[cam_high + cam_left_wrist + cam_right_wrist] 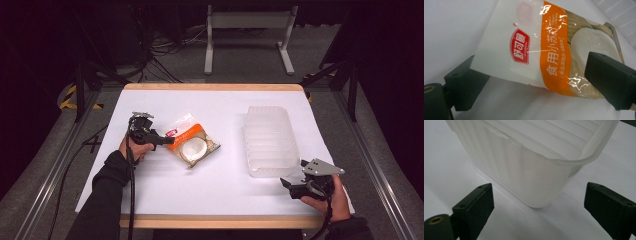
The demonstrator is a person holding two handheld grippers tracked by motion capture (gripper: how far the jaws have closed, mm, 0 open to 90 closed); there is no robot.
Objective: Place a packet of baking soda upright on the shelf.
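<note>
A food packet (192, 142), white and orange with a red logo and round white pieces behind a clear window, lies flat left of the table's middle. My left gripper (167, 141) is open at the packet's left end. In the left gripper view the packet (541, 50) lies between the two spread jaws, and the right jaw overlaps its lower edge. A translucent ribbed plastic container (270, 140) stands empty on the right. My right gripper (286, 182) is open just off its near end. In the right gripper view the container's rounded corner (534, 175) stands ahead of the spread jaws (540, 188).
The white table top (220, 195) has a wooden strip along its front and back edges. A grey metal stand (247, 22) and loose cables (160, 55) are on the floor beyond the table. Metal rails run along both sides.
</note>
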